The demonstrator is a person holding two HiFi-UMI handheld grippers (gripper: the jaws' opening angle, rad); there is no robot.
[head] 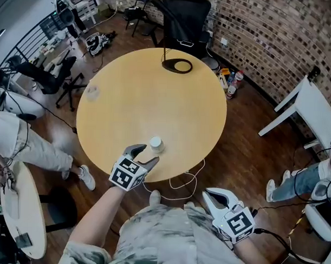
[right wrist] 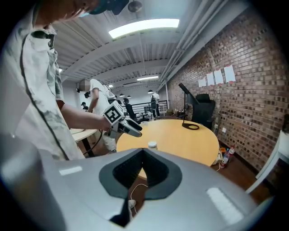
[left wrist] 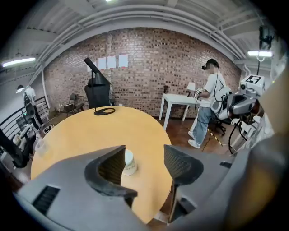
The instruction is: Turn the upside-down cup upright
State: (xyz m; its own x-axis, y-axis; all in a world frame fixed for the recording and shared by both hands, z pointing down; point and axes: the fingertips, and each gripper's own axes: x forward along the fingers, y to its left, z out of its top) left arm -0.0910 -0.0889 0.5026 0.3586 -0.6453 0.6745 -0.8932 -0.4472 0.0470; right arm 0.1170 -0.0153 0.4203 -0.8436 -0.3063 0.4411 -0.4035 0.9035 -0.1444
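**Left gripper lined up on cup, no grab yet**

Risks: the cup (head: 156, 144) stands close to the near edge of the counter (head: 128, 100), so a shove on approach could slide it off or tip it. It looks light, so a glancing touch would probably be enough. In the left gripper view it sits off centre, partly behind the left-hand finger. Closing from here would likely land one pad first and push the cup sideways instead of pinching it. A grab too near the top could also let it slip during the flip.

Position: the left gripper (head: 144, 155) is angled down over the counter edge. Its fingers (left wrist: 113, 164) are spread apart, with nothing pressed between them. The cup is just beyond the tips, and as far as the views show it touches neither pad. It looks base-up, with the flat closed end on top.

The right gripper (head: 216, 198) hangs off the counter beside the person's torso, fingers clenched together on nothing, well apart from the cup
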